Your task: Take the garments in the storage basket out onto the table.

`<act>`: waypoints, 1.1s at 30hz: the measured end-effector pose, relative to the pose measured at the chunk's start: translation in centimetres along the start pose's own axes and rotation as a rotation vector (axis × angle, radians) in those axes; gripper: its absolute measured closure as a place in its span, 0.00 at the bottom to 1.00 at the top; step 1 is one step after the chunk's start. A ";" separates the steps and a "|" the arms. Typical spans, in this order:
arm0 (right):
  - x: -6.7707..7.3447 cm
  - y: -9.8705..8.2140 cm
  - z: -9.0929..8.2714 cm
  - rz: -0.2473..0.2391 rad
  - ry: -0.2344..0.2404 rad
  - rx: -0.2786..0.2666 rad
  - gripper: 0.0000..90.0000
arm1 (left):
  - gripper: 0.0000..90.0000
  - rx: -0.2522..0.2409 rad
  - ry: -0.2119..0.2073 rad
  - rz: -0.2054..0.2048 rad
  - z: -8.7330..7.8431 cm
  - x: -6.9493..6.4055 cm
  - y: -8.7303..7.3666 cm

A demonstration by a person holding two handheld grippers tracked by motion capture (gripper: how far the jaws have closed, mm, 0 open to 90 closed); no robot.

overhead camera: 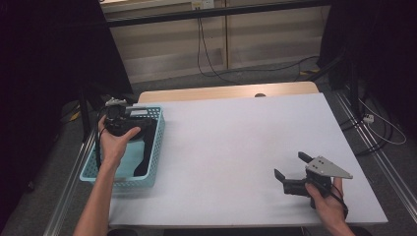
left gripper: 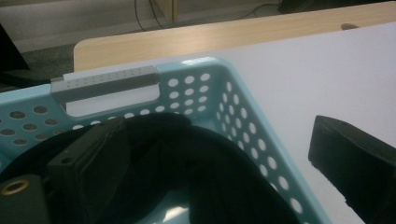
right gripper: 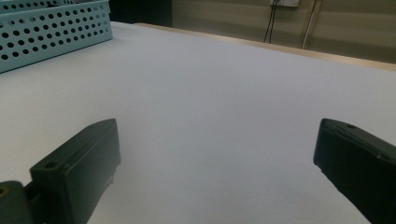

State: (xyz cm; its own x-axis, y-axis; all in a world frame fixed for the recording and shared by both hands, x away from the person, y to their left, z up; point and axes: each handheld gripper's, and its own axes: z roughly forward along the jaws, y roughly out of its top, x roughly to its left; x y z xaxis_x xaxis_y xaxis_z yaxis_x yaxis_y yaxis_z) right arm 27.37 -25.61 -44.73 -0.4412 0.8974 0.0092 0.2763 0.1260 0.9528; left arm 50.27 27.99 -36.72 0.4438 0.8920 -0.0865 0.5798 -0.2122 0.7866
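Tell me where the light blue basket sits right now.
In the high view, the light blue basket sits at the table's left edge, holding a dark item, with the left gripper over its far end.

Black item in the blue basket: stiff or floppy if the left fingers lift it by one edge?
Probably floppy: the black item lies in soft curved folds against the blue basket wall, like cloth. Likely light for its size, so it may drape and drag. The perforated basket looks light too and could shift or tip if the cloth snags its rim.
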 end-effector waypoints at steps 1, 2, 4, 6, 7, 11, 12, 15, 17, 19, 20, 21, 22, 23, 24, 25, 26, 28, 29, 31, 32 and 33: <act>0.0 0.0 0.0 0.000 0.002 0.001 0.01 | 0.07 0.013 0.024 0.006 0.7 0.2 0.1; 0.0 0.0 0.0 0.001 0.002 0.001 0.01 | 0.06 0.021 0.026 0.003 1.0 0.4 0.1; 0.0 0.0 0.0 0.001 0.002 0.001 0.01 | 0.07 0.043 0.015 -0.025 1.8 0.8 -0.1; 0.0 0.0 0.0 0.002 0.002 0.001 0.01 | 0.07 0.048 0.012 -0.041 2.3 1.1 -0.2; 0.0 0.0 0.0 0.002 0.002 0.001 0.01 | 0.07 0.065 0.016 -0.044 2.6 1.4 -0.3; 0.0 0.0 -0.1 0.004 0.004 0.002 0.01 | 0.06 0.101 0.051 -0.022 3.9 1.5 -0.6; 0.0 0.0 -0.1 0.004 0.004 0.002 0.01 | 0.06 0.104 0.049 0.012 4.1 1.5 -0.6; -0.1 0.0 0.0 0.008 0.005 0.007 0.01 | 0.06 0.124 0.041 0.023 4.6 1.2 -0.6; -0.1 0.0 0.0 0.010 0.009 0.005 0.01 | 0.05 0.141 0.042 0.035 4.8 1.1 -0.7; 0.0 0.0 0.0 0.012 0.009 0.004 0.01 | 0.05 0.207 0.074 0.041 5.4 1.2 -1.1; -0.1 0.0 0.0 0.014 0.009 0.004 0.01 | 0.05 0.215 0.074 0.036 5.5 1.3 -1.2; -0.1 0.0 0.0 0.014 0.009 0.004 0.01 | 0.04 0.230 0.072 0.038 5.5 1.4 -1.3; -0.1 0.0 0.0 0.014 0.009 0.004 0.01 | 0.04 0.242 0.068 0.038 5.5 1.5 -1.3; -0.1 -0.1 0.0 0.013 0.009 0.005 0.01 | 0.04 0.252 0.071 0.049 5.5 1.5 -1.3; -0.1 -0.1 0.0 0.013 0.010 0.005 0.01 | 0.04 0.270 0.075 0.068 5.4 1.6 -1.3; -0.1 -0.1 0.0 0.012 0.011 0.006 0.01 | 0.04 0.298 0.079 0.083 5.4 1.6 -1.3; -0.1 -0.1 0.0 0.011 0.011 0.007 0.01 | 0.04 0.308 0.077 0.083 5.5 1.7 -1.4; -0.1 -0.1 0.1 0.010 0.014 0.007 0.01 | 0.04 0.349 0.083 0.106 5.6 1.9 -1.4; -0.1 -0.1 0.1 0.010 0.013 0.007 0.01 | 0.04 0.350 0.081 0.113 5.7 2.0 -1.5; 0.0 -0.1 0.1 0.010 0.014 0.009 0.01 | 0.04 0.346 0.063 0.110 6.0 2.2 -1.7; 0.0 -0.1 0.1 0.010 0.014 0.009 0.01 | 0.04 0.346 0.063 0.110 6.0 2.2 -1.7; 0.0 -0.1 0.1 0.011 0.015 0.009 0.01 | 0.04 0.349 0.068 0.118 6.3 2.1 -1.8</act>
State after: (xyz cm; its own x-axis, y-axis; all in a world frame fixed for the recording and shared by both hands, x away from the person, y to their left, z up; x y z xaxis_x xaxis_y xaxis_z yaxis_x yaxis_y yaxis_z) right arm 27.46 -25.56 -44.84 -0.4504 0.8925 0.0243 0.2890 0.1200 0.9498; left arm 54.44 27.78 -42.15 0.4822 0.8750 0.0426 0.7303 -0.4283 0.5321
